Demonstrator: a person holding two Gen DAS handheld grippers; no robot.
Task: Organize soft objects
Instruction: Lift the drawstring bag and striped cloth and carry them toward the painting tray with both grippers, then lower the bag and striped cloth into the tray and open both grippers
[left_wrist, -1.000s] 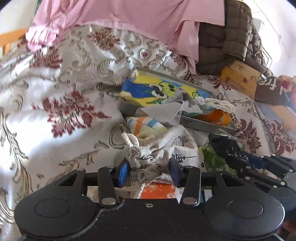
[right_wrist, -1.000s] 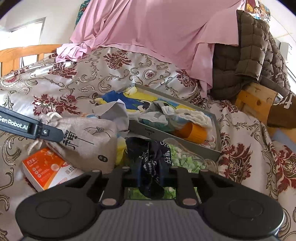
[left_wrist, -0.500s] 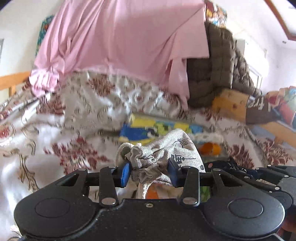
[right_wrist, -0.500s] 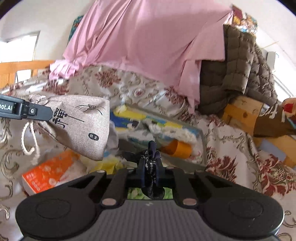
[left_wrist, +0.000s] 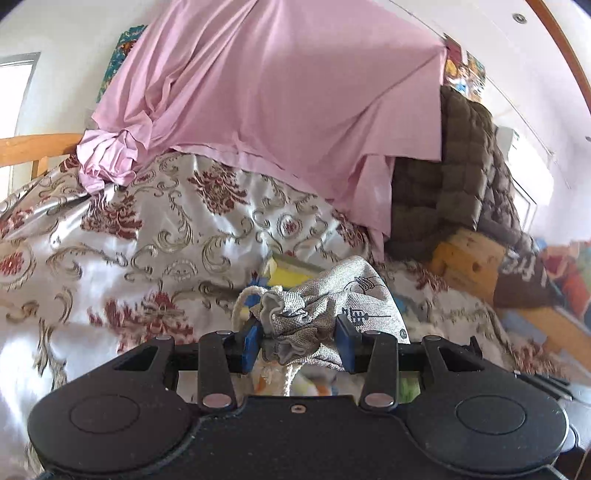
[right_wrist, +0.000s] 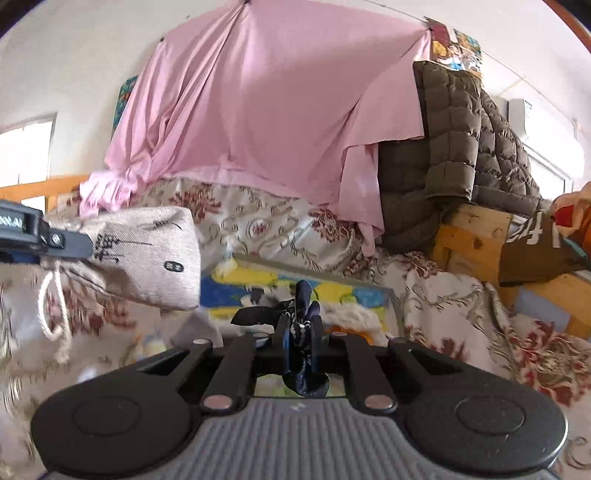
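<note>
Left wrist view: the left gripper has its fingers clamped on the gathered neck of a grey drawstring pouch, held clear above the bed. The right gripper pinches a dark patterned cloth tight. The shallow box mid-bed already holds several items; both pieces seemingly remain to be stowed.

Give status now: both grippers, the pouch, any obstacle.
Left gripper shut on pouch, lifted off bed. Right gripper shut on dark cloth. Box below, nothing blocking.
</note>
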